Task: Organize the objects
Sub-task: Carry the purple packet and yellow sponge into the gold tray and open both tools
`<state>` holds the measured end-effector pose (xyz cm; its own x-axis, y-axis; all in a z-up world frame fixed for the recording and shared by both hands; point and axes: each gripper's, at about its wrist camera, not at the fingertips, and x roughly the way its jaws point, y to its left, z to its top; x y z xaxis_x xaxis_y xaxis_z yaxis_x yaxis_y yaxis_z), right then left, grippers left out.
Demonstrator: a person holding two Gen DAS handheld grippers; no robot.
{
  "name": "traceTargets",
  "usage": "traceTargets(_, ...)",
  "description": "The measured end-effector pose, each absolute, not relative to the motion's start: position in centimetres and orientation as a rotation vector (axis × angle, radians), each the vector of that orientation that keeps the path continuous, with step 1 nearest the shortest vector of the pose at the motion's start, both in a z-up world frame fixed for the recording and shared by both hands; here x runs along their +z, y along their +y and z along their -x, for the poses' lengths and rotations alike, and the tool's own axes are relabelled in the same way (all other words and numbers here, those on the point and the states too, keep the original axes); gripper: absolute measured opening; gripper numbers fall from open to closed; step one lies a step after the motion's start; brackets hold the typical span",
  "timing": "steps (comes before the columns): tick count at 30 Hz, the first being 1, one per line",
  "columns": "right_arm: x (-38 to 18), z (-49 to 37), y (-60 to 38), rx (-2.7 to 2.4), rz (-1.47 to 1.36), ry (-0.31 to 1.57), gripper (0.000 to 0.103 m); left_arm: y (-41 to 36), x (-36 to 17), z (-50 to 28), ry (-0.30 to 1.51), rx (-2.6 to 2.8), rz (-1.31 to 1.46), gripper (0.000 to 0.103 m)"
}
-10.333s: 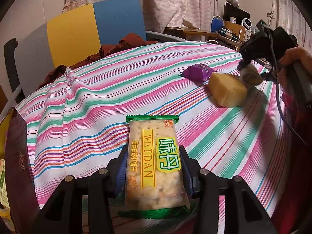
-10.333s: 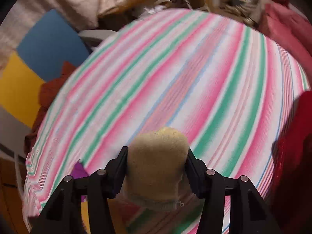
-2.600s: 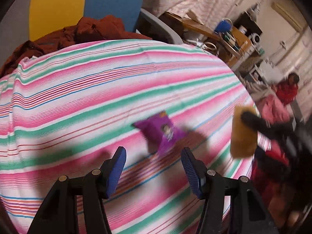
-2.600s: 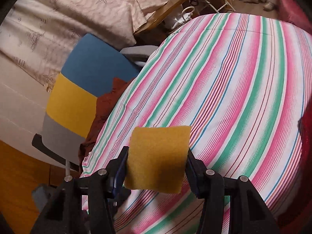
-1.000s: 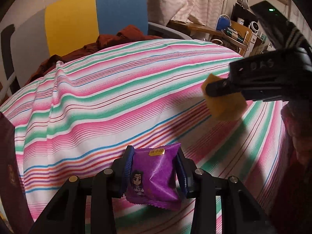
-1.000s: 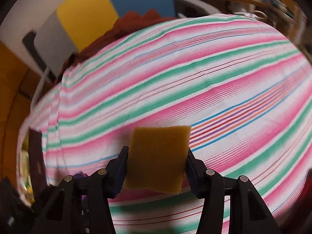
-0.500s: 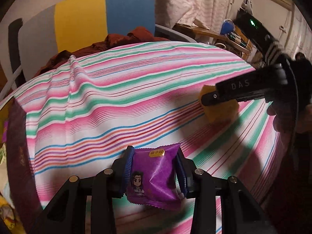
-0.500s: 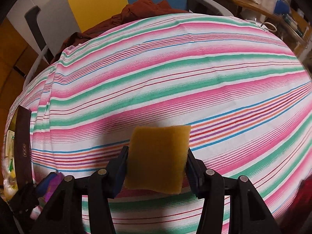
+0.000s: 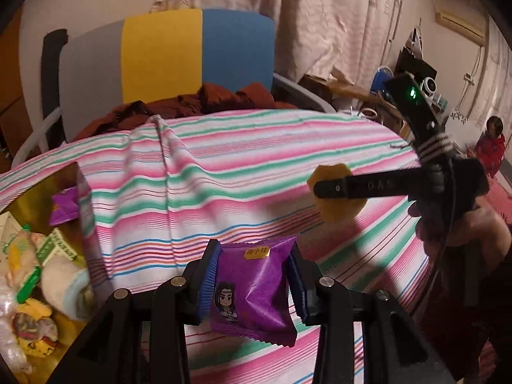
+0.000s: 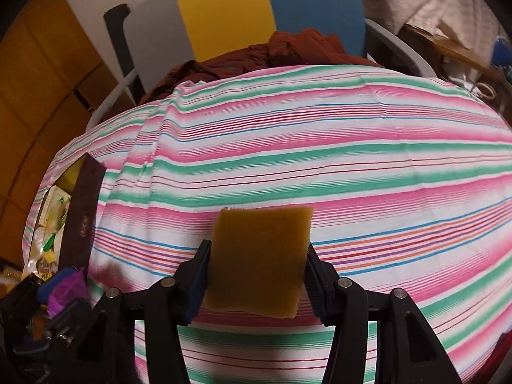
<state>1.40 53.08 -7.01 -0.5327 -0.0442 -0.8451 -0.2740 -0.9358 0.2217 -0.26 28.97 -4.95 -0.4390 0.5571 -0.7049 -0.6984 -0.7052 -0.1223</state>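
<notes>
My left gripper [image 9: 252,272] is shut on a purple snack packet [image 9: 252,291] with a cartoon figure, held above the striped tablecloth [image 9: 224,172]. My right gripper [image 10: 256,262] is shut on a yellow sponge [image 10: 259,259], also above the cloth. In the left wrist view the right gripper [image 9: 329,188] reaches in from the right with the sponge [image 9: 339,204] in it. The right wrist view shows the left gripper [image 10: 60,291] and its purple packet [image 10: 67,291] at the lower left, near the box.
A dark box with a gold lining [image 9: 41,188] stands at the table's left edge, holding several snack packs [image 9: 35,265] and another purple packet [image 9: 64,208]. A chair with grey, yellow and blue panels [image 9: 160,54] and brown clothing [image 9: 204,99] stands behind the table. A person in red [image 9: 491,147] sits far right.
Both grippers have swung left toward the box, which now shows its contents in the left wrist view. The packet and the sponge stay gripped.
</notes>
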Motion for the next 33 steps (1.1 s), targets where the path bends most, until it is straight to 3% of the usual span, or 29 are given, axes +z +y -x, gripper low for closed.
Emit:
traceTargets(17,-6.5,0.2,48.5,2.598,1.525,0.355,0.054,21.4,-0.2,1.2,0.171,2.394,0.896,0.04)
traceTargets(33,-1.8,2.0,34.7,2.937,1.492,0.309,0.054,13.8,-0.2,3.4,0.094,2.55,0.935,0.04)
